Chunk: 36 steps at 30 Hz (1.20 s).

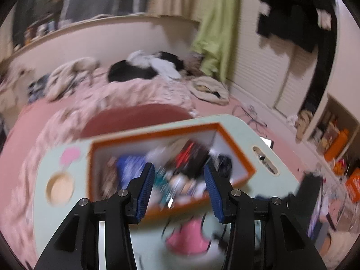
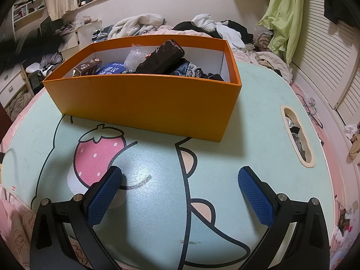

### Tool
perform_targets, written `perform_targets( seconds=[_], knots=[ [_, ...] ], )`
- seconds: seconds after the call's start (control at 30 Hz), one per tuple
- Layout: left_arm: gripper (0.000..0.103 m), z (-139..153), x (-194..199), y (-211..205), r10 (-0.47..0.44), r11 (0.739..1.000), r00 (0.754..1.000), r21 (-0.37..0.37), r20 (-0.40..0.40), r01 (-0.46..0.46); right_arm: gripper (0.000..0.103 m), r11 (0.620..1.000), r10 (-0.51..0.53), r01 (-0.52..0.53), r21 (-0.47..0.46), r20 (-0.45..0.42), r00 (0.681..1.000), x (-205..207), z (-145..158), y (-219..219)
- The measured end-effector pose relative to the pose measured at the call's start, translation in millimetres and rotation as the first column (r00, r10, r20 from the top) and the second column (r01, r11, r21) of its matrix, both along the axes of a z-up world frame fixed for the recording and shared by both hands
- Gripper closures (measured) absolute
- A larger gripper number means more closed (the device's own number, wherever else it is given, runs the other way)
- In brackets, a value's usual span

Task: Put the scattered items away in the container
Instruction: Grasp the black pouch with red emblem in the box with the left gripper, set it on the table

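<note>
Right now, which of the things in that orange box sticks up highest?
The dark brown glossy case. It lies tilted across the pile with one end rising above the orange box's rim, while the small brown carton and blue packet sit lower.

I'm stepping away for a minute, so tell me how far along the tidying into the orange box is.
Mostly done, it seems. The orange box already holds a dark case, a blue packet, a small brown carton and some clothing. Nothing is in hand: the right gripper is open over bare tabletop, and the left gripper above the box looks empty, though that view is blurred. No loose items show on the table.
</note>
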<state>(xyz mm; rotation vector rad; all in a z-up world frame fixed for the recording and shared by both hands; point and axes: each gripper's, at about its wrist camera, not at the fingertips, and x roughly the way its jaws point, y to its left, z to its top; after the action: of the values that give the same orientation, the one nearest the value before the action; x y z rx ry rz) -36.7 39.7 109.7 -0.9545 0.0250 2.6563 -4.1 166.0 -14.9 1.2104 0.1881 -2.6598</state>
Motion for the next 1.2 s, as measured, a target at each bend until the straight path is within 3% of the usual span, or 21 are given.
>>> perform_targets(
  seconds=[0.17, 0.27, 0.3, 0.43, 0.57, 0.67, 0.8, 0.9, 1.03, 1.13, 1.17, 1.2],
  knots=[
    [0.042, -20.9, -55.5, 42.5, -0.067, 0.996, 0.991, -0.048, 0.115, 0.073, 0.001, 1.000, 0.001, -0.001, -0.001, -0.001, 1.000, -1.4, -1.3, 2.8],
    [0.043, -47.7, -76.7, 50.5, -0.017, 0.994, 0.976, -0.103, 0.215, 0.040, 0.001, 1.000, 0.002, -0.002, -0.002, -0.002, 1.000, 0.0, 2.9, 4.0],
    [0.056, -57.4, -82.2, 45.8, -0.002, 0.996, 0.969, -0.083, 0.248, 0.023, 0.001, 1.000, 0.002, -0.002, -0.003, -0.001, 1.000, -0.3, 2.6, 4.7],
    [0.070, -61.1, -78.7, 18.2, -0.034, 0.993, 0.964, 0.120, 0.262, 0.002, 0.001, 1.000, 0.003, -0.003, -0.005, -0.003, 1.000, 1.5, 0.3, 0.8],
    [0.077, -35.5, -44.2, -18.9, -0.079, 0.943, 0.982, 0.332, 0.172, 0.018, 0.001, 1.000, 0.003, -0.003, -0.004, -0.003, 1.000, 1.4, 0.7, -0.5],
    [0.077, -12.8, -15.6, -38.5, -0.049, 0.925, 0.995, 0.379, 0.086, 0.013, 0.001, 1.000, 0.003, -0.003, -0.005, -0.003, 1.000, 1.3, 0.8, -0.9],
    [0.077, -8.4, 37.7, -52.7, -0.030, 0.935, 0.999, 0.355, 0.036, 0.015, 0.001, 1.000, 0.003, -0.003, -0.006, -0.004, 1.000, 0.9, 0.9, -1.1],
    [0.077, -41.0, 61.6, -52.6, 0.010, 0.962, 0.995, 0.271, 0.096, -0.036, 0.001, 1.000, 0.003, -0.003, -0.005, -0.004, 1.000, 0.7, 1.0, -1.3],
    [0.077, -83.3, 55.6, -51.3, 0.031, 0.965, 0.980, 0.251, 0.195, -0.080, 0.001, 1.000, 0.004, -0.004, -0.006, -0.004, 1.000, 0.5, 1.4, -2.1],
    [0.076, -93.0, 42.0, -44.4, 0.088, 0.974, 0.983, 0.192, 0.162, -0.119, 0.001, 1.000, 0.004, -0.004, -0.006, -0.005, 1.000, 0.4, 1.1, -2.6],
    [0.072, -93.0, 37.8, -43.3, 0.101, 0.975, 0.982, 0.180, 0.161, -0.130, 0.001, 1.000, 0.005, -0.005, -0.006, -0.006, 1.000, -0.6, 0.6, -3.4],
    [0.056, -93.0, 36.5, -43.8, 0.104, 0.976, 0.980, 0.172, 0.169, -0.133, 0.001, 1.000, 0.006, -0.006, -0.007, -0.006, 1.000, -0.9, -0.5, -2.4]
  ],
)
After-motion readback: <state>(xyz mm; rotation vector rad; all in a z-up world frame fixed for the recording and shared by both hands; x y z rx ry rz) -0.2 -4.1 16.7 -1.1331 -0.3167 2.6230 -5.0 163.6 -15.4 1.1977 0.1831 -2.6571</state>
